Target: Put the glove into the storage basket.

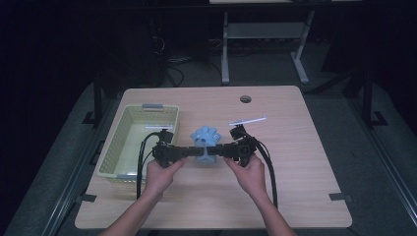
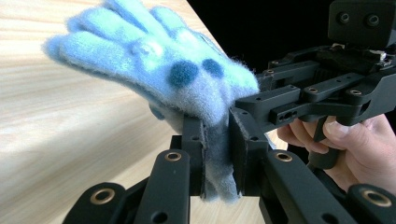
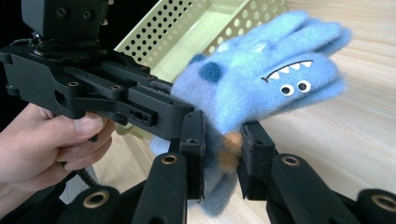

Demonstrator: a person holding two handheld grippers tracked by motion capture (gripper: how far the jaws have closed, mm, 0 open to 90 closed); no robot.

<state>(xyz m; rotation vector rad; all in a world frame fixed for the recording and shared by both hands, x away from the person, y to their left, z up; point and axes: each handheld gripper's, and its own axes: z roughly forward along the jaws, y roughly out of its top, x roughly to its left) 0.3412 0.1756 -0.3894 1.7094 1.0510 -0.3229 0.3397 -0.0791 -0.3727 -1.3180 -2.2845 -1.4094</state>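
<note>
Now glove (image 1: pixel 206 140) pinched at cuff — fingertips pointing away, upward.

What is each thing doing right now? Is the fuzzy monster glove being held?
Blue monster glove: held up off the table by its cuff, pinched from both sides.
Left gripper: shut on the glove.
Right gripper: shut on the glove.
Yellow-green basket: upright.

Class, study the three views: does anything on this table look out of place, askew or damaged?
Nothing looks damaged or spilled. The fluffy blue monster glove is pinched at its cuff by both the left gripper and right gripper, beside the yellow-green basket.
</note>
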